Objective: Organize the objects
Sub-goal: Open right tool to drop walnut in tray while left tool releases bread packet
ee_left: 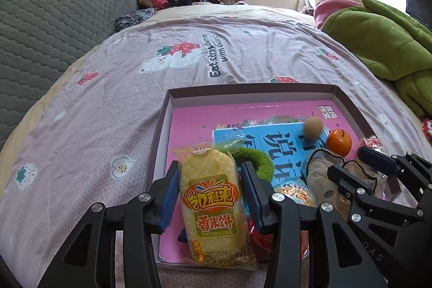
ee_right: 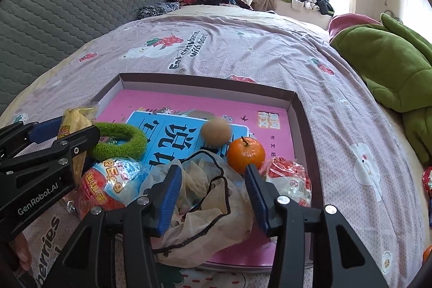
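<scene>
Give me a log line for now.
left gripper: around rice cake packet | right gripper: open over drawstring pouch | box: filling

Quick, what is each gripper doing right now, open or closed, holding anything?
Left gripper: closed on the yellow rice cake packet, held over the box's near rim.
Right gripper: open, straddling the beige drawstring bag, pads clear of it.

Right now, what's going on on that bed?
A person is sorting odds and ends into a shallow box on the bed. The left tool straddles a yellow rice cake packet at the box's near edge. The right tool hangs open over a beige drawstring pouch, beside an orange.
</scene>
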`<state>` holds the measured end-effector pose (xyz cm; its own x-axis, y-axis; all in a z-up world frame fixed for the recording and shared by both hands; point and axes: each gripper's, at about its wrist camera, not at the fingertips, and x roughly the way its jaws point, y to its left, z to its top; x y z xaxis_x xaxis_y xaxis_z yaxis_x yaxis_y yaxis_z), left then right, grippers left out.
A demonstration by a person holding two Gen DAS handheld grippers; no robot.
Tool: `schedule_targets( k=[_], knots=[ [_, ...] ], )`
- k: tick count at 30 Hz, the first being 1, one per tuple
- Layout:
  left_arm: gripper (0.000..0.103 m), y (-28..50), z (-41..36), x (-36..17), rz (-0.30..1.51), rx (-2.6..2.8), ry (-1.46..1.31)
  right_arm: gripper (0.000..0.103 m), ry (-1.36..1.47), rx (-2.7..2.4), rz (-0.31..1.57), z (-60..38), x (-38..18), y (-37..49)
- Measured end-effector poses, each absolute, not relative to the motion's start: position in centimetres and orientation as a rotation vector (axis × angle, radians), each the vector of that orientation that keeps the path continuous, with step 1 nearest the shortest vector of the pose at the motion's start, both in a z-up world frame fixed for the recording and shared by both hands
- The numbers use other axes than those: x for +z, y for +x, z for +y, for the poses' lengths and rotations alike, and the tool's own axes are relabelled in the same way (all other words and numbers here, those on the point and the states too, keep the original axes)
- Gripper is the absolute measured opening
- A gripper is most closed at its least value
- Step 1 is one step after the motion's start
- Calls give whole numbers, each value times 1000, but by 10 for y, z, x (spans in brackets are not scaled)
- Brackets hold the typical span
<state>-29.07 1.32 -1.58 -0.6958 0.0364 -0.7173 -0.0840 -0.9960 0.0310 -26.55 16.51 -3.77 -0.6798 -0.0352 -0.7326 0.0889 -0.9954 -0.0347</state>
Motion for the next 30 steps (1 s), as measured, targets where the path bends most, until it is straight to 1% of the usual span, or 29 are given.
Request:
schedule_targets(
  k=[17, 27, 30],
  knots=[
    [55, -282, 7, -2, 54, 2864, -1168, 51, 1207, -2837, 66, 170, -26, -255],
    [57, -273, 6, 13, 44, 2888, -1143, 51, 1159, -2860, 53, 173, -8, -246],
    [60, -270, 7, 17, 48, 2892, -1141, 51, 1148, -2864, 56, 173, -3, -244]
  ],
)
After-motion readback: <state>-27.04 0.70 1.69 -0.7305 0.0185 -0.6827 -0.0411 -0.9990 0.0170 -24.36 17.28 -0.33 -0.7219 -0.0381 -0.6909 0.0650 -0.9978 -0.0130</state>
